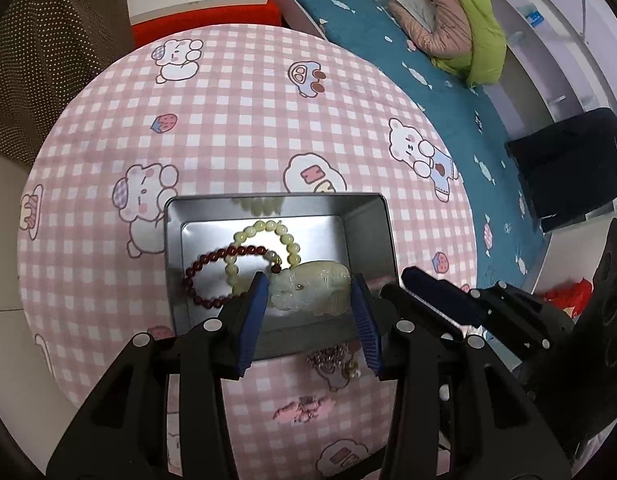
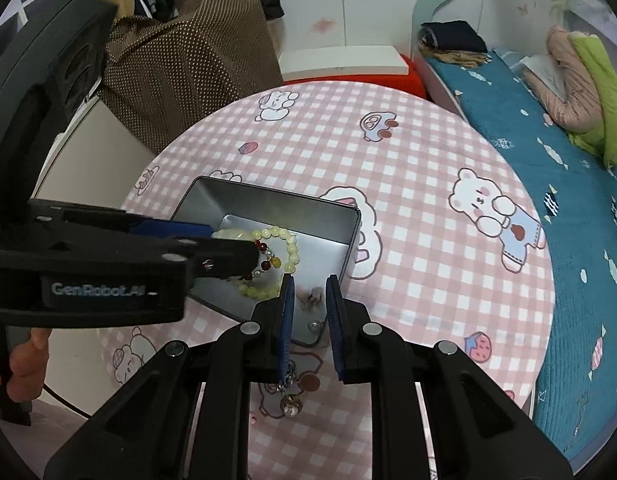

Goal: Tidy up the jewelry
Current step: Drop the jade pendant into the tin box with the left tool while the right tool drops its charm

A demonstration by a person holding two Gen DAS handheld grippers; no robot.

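A silver metal tin (image 1: 372, 232) (image 2: 268, 204) sits on the pink checked round table (image 1: 228, 120). Inside lie a pale yellow bead bracelet (image 1: 286, 238) (image 2: 290, 248), a dark red bead bracelet (image 1: 204, 270) and a pale jade carved piece (image 1: 312, 286). My left gripper (image 1: 308, 296) is over the tin, its blue pads on either side of the jade piece, seemingly gripping it. My right gripper (image 2: 310, 292) is open and empty at the tin's near corner. A gold chain with pearl and disc pendant (image 2: 296, 392) (image 1: 336, 364) lies on the table below it.
A bed with a teal cover (image 1: 448, 92) runs along the right, with folded clothes and a pink and green jacket (image 2: 580, 92). A brown dotted cloth (image 2: 180, 76) covers furniture at the far left. A red box with a white lid (image 2: 348, 68) stands behind the table.
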